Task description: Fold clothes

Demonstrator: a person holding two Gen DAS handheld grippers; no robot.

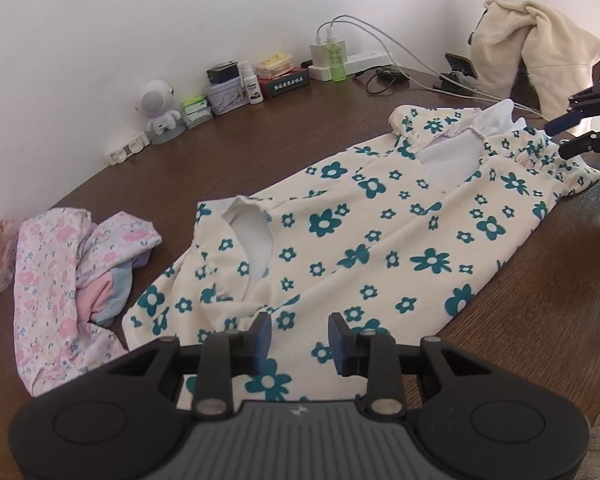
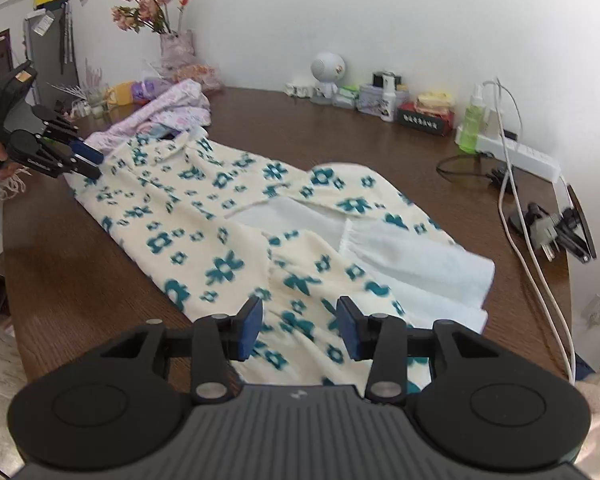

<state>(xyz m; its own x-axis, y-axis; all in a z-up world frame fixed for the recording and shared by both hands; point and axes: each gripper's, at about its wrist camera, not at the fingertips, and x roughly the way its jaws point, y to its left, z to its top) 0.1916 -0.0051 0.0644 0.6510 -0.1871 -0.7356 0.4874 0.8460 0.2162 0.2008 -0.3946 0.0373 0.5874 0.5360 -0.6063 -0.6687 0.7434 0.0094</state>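
A cream dress (image 1: 380,232) printed with teal flowers lies spread flat on the brown round table (image 1: 260,148), with its white lining showing at the openings. My left gripper (image 1: 300,340) hovers open just above one end of the dress, with nothing between its blue pads. In the right wrist view this left gripper (image 2: 94,164) sits at the dress's far left end, held by a hand. My right gripper (image 2: 300,328) is open over the other end of the dress (image 2: 228,208), beside a white lining flap. In the left wrist view the right gripper (image 1: 558,140) is at the far right.
A heap of pink floral clothes (image 1: 60,272) lies beside the dress. Along the wall stand a small robot figure (image 1: 156,108), boxes, a green bottle (image 1: 338,60) and a power strip (image 1: 364,60) with cables. A cream fleece (image 1: 540,48) hangs behind, and a flower vase (image 2: 174,44) stands at the far end.
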